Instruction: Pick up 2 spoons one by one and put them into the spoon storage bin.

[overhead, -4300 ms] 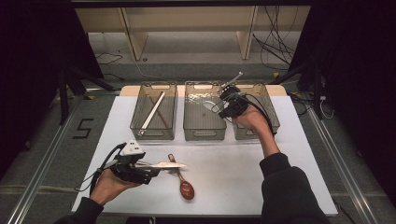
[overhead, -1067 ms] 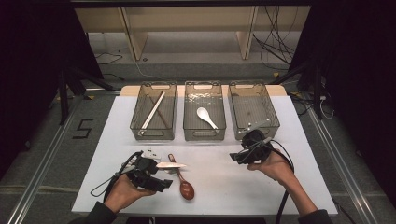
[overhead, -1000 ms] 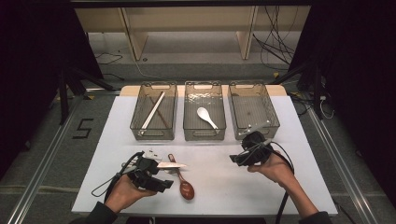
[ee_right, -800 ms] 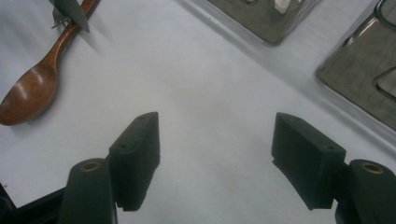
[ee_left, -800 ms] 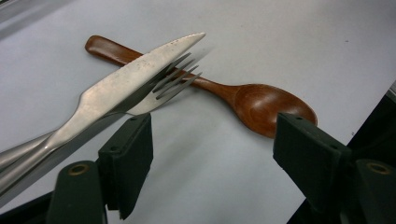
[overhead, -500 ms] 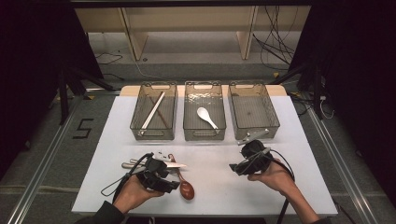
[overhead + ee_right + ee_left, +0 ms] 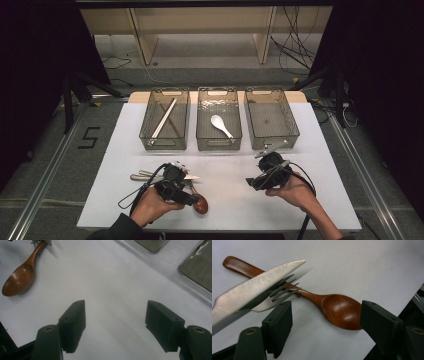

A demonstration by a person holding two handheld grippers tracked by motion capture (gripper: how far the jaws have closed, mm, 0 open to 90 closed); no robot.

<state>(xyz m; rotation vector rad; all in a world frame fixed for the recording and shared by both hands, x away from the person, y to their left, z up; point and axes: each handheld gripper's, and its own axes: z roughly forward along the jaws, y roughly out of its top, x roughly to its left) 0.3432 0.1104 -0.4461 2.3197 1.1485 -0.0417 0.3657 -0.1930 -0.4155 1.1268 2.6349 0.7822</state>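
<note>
A dark brown wooden spoon (image 7: 317,302) lies flat on the white tabletop (image 7: 235,165), near its front edge and left of centre, with its bowl toward the person. A silver table knife with a serrated edge (image 7: 254,288) lies across the spoon's handle, and a silver metal fork (image 7: 275,291) rests over it just under the knife.

The left tongs (image 7: 325,323) hover low over the spoon's bowl. Their jaws have just been opening and now stand spread wide, one on each side of the bowl, grasping nothing. In the high view the person's left hand (image 7: 152,205) holds these tongs right at the pile of cutlery.

The right tongs (image 7: 115,323) are also released, jaws wide apart over bare tabletop, well to the right of the spoon, held in the right hand (image 7: 295,190).

At the back stand three clear plastic bins side by side. The left bin (image 7: 152,142) holds long pale sticks (image 7: 164,117), the middle bin (image 7: 202,142) a white ceramic spoon (image 7: 221,125).
</note>
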